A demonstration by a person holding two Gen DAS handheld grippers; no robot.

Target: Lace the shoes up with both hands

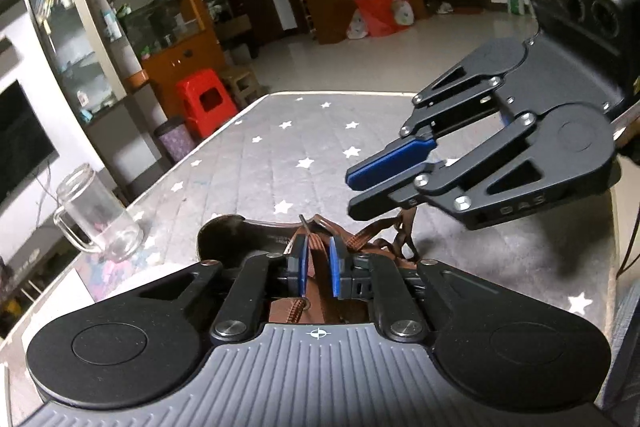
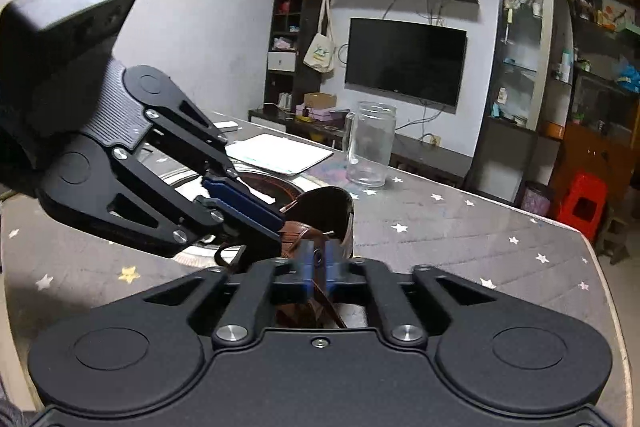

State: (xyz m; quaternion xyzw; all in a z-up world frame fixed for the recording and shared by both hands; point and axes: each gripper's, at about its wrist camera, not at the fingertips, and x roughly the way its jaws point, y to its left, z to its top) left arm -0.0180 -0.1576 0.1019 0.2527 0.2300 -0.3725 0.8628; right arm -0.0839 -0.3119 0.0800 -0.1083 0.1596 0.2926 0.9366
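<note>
Lacing is mid-way: my left gripper (image 1: 318,267), bottom centre, pinches a brown lace (image 1: 316,255) over the shoe (image 1: 224,231); my right gripper (image 2: 318,267) clamps another strand. Next, I judge, pull both taut evenly.

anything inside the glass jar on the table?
The glass jar looks empty: the cabinet shows straight through its walls, and its mouth has no lid. Its base, resting on the star-print tablecloth, is slightly blurred, so residue cannot be ruled out.
</note>
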